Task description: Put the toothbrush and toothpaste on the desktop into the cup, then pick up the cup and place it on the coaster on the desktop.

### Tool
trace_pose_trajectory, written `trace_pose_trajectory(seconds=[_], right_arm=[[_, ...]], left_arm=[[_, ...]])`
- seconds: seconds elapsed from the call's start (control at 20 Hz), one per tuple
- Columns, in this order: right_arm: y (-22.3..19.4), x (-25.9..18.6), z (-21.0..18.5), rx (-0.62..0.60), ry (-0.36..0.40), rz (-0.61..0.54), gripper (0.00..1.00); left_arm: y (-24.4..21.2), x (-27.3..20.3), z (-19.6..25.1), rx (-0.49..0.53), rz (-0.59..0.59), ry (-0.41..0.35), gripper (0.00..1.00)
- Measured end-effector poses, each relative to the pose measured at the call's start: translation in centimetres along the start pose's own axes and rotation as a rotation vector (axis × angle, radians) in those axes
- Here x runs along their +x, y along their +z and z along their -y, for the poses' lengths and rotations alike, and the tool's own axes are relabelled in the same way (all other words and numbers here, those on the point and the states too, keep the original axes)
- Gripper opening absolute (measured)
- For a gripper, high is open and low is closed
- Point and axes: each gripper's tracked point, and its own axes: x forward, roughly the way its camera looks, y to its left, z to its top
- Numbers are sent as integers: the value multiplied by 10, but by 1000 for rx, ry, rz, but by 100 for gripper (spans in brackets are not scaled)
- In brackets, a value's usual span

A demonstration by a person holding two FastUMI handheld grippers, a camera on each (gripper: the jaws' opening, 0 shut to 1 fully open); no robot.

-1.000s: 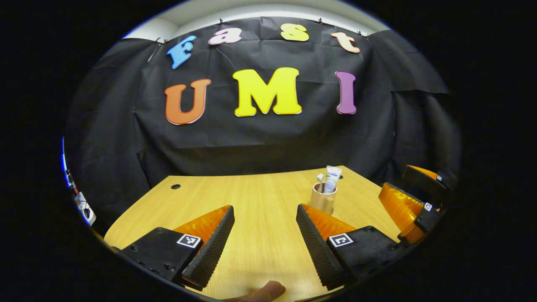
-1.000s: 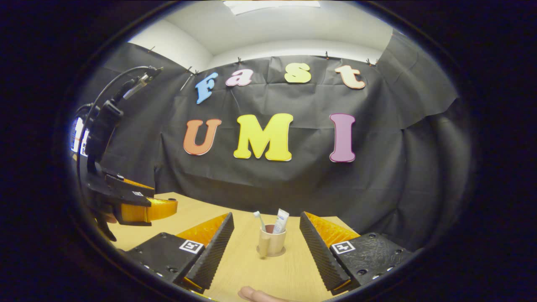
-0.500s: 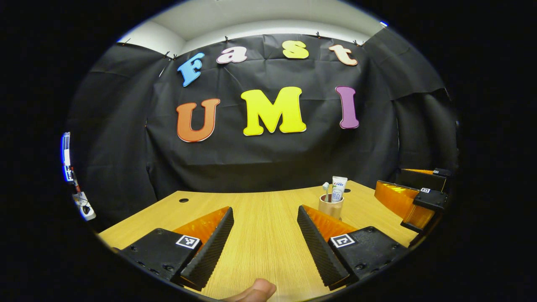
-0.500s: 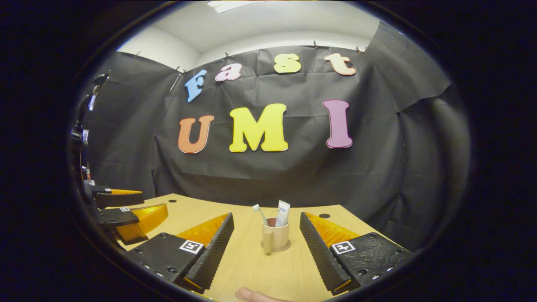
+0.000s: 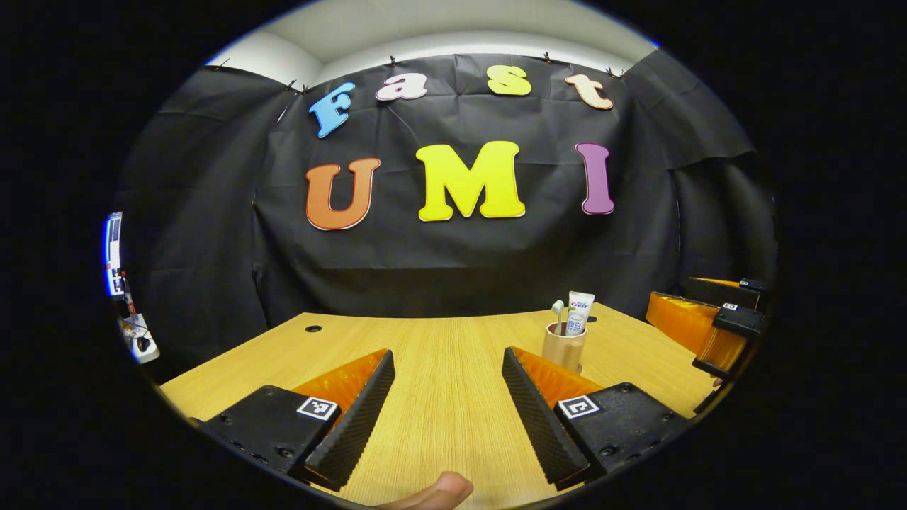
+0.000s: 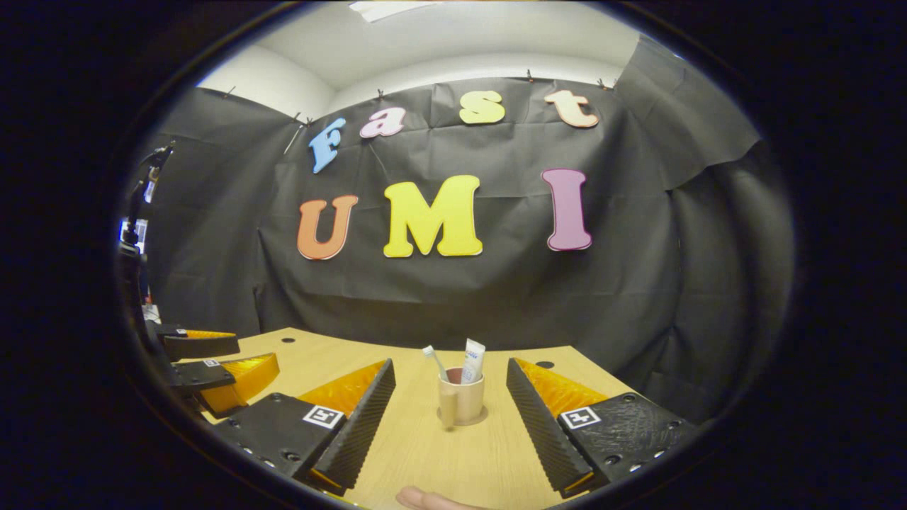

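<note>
- The right gripper (image 6: 451, 397) hung low over the desk (image 6: 453, 460), jaws apart and empty; the left gripper (image 5: 448, 386) likewise
- Beyond the right one the cup (image 6: 460, 402) stood upright on the coaster (image 6: 480, 420), holding the toothbrush (image 6: 434, 360) and toothpaste (image 6: 472, 361)
- Likely light, rigid, top-heavy; its mid-wall would take a grip best

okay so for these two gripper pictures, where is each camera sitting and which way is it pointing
Left gripper view: rides the left gripper, low over the desk, facing the booth wall; open jaws and a fingertip show.
Right gripper view: rides the right gripper, aimed at the cup on its coaster; open jaws show.
Shared: cup with toothbrush and toothpaste, and each other's gripper.
</note>
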Motion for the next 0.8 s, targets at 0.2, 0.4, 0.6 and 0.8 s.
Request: trace_pose_trajectory(seconds=[0.2, 0.4, 0.6, 0.8], right_arm=[[0, 0, 0, -5, 0, -3, 95], [2, -3, -5, 7, 16, 0, 95], [0, -5, -12, -19, 33, 1, 95], [1, -4, -13, -10, 36, 2, 95]], left_arm=[[-2, 3, -5, -11, 0, 15, 97], [0, 2, -10, -23, 21, 28, 97], [-1, 2, -10, -37, 18, 29, 97], [4, 3, -5, -21, 33, 18, 97]])
